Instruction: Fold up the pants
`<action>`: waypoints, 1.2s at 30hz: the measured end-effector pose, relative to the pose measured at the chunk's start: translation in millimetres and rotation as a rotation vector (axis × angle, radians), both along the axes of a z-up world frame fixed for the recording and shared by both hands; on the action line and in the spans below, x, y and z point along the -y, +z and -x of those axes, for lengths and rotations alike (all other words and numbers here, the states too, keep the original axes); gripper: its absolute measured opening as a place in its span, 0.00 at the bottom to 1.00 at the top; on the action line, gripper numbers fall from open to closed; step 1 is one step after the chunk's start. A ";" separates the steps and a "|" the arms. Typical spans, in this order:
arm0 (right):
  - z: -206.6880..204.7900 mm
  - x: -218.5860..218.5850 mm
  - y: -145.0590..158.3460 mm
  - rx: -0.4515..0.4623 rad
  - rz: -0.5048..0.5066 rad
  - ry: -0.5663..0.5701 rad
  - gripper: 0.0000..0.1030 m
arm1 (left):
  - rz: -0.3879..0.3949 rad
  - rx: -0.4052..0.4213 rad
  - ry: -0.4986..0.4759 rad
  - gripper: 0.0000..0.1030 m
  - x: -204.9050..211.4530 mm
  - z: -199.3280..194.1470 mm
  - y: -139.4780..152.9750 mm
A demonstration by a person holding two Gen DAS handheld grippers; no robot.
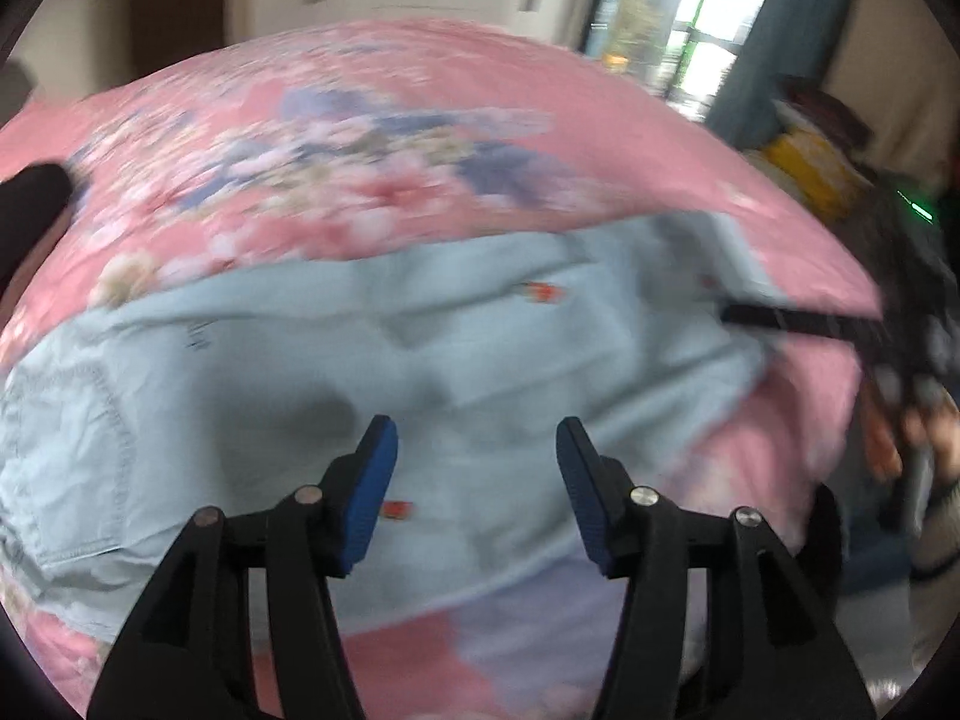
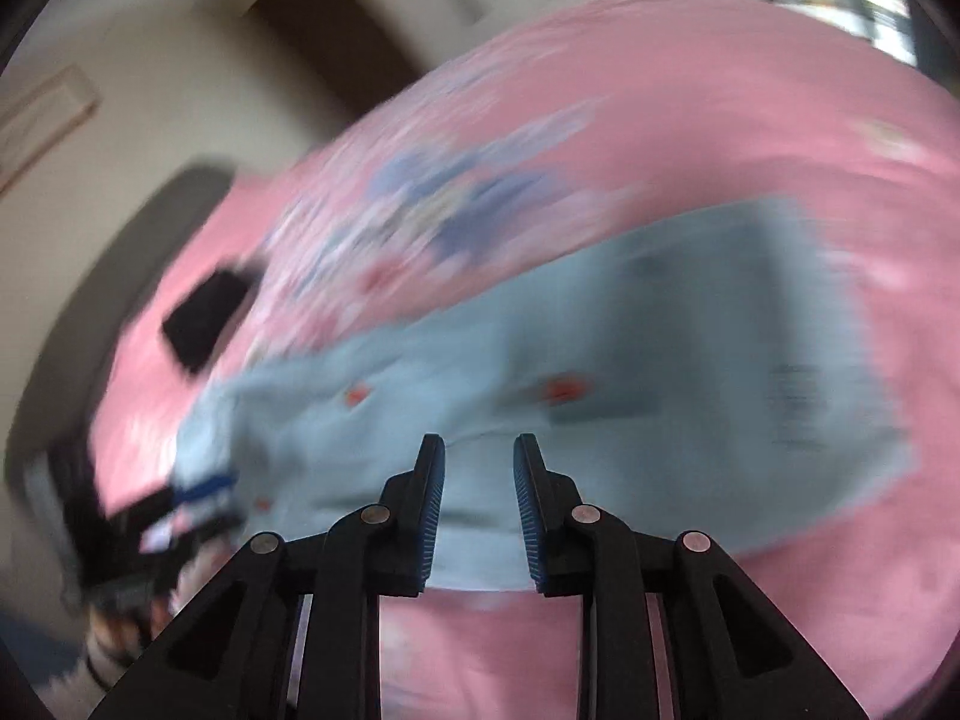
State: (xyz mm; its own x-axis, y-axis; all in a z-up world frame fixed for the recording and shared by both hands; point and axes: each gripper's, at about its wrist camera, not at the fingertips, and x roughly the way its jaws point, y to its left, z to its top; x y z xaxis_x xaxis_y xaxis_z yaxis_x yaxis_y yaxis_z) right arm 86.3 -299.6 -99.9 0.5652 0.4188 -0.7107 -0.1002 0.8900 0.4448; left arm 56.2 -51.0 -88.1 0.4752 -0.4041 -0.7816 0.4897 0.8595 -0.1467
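Note:
Light blue pants (image 1: 300,372) with small red marks lie folded flat on a pink floral bedspread (image 1: 360,90). In the left wrist view my left gripper (image 1: 474,426) hovers over their near part, open, with nothing between its blue pads (image 1: 372,480). The right wrist view is blurred. It shows the same pants (image 2: 690,330) stretching to the right across the bedspread (image 2: 720,90). My right gripper (image 2: 478,441) stands above their near edge with a narrow gap between the pads and no cloth in it. The left gripper (image 2: 198,498) shows as a blur at the lower left.
A black flat object (image 2: 207,318) lies on the bedspread left of the pants. A yellow item (image 1: 810,162) sits beyond the bed's right side, near a blue curtain and a bright window (image 1: 690,12). A hand (image 1: 900,438) holds the other gripper at the right edge.

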 end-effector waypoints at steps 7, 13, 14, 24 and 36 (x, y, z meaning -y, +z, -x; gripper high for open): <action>16.4 -52.3 -42.3 -0.094 0.226 0.224 0.24 | -0.081 -0.111 0.204 0.52 -73.7 -21.8 -42.4; 12.7 -43.7 -22.2 -0.119 0.208 0.296 0.25 | -0.045 -0.090 0.213 0.52 -111.0 13.5 -36.1; 6.2 -44.4 -15.4 -0.102 0.205 0.292 0.25 | -0.018 -0.094 0.227 0.52 -118.5 16.6 -33.9; -36.8 -155.1 -5.7 0.007 0.153 0.438 0.25 | 0.358 -0.131 0.709 0.65 -269.3 44.5 -13.7; -27.0 -256.1 -14.7 0.032 0.050 0.618 0.25 | 0.649 -0.310 0.890 0.64 -324.5 17.1 -49.9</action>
